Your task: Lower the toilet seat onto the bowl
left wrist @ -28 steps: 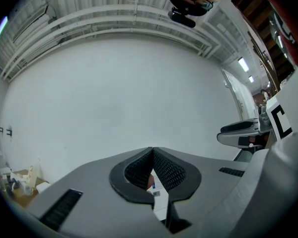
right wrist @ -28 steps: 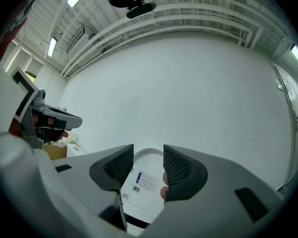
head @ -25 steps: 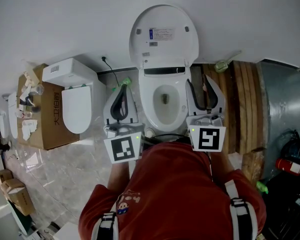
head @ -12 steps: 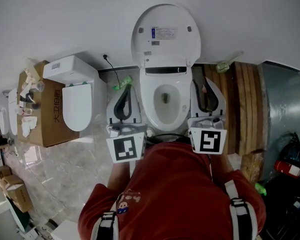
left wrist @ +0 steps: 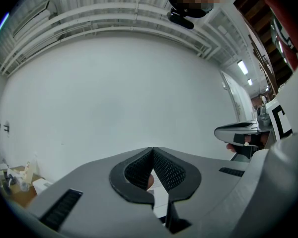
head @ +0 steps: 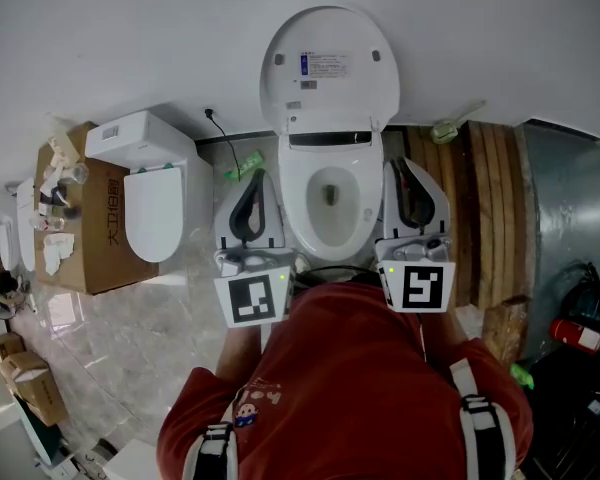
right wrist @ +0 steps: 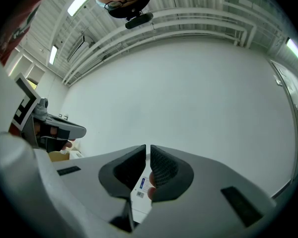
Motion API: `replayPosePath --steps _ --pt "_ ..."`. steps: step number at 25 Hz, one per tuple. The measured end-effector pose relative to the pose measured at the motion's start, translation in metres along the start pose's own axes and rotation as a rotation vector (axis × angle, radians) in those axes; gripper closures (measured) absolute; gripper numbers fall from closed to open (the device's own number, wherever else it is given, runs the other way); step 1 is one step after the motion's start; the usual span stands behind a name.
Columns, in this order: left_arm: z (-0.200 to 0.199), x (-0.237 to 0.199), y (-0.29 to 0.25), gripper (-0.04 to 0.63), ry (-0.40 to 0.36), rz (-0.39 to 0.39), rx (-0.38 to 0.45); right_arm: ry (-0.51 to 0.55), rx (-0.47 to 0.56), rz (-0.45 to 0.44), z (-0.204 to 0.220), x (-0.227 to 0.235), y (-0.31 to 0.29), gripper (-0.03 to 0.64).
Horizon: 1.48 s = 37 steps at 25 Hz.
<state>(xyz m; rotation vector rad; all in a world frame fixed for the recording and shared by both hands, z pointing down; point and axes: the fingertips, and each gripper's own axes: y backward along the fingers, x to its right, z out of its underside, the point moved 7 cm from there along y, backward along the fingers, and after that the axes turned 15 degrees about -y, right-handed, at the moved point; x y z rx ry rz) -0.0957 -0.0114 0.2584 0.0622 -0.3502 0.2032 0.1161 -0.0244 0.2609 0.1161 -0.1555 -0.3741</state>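
The white toilet's seat and lid [head: 329, 68] stand raised against the back wall, showing a blue-and-white label. The open bowl [head: 327, 196] lies below them. My left gripper [head: 251, 178] hovers beside the bowl's left side, jaws shut on nothing. My right gripper [head: 409, 166] hovers beside the bowl's right side, also shut and empty. Neither touches the toilet. In the left gripper view the left gripper [left wrist: 152, 149] points at the bare wall, its tips meeting. In the right gripper view the right gripper [right wrist: 147, 147] has its tips almost touching, and the label shows between the pads.
A second white toilet [head: 148, 193] stands to the left, beside a cardboard box [head: 92, 230] with clutter on top. Wooden planks [head: 490, 208] lie on the right, by a grey panel [head: 570, 208]. A black cable [head: 223, 138] runs down the wall.
Both grippers have drifted only slightly beside the bowl. Their jaws stay shut and the seat stays raised.
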Motion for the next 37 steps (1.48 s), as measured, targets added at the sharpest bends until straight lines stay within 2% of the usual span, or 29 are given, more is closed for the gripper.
replayPosePath --steps 24,37 --pt "0.0017 0.0001 0.0066 0.583 0.024 -0.016 0.012 0.023 -0.03 0.002 0.0004 0.0002 0.002 0.6" --pt "0.0031 0.0002 0.008 0.583 0.028 -0.025 0.006 0.037 -0.035 -0.031 -0.0003 -0.0043 0.0009 0.603"
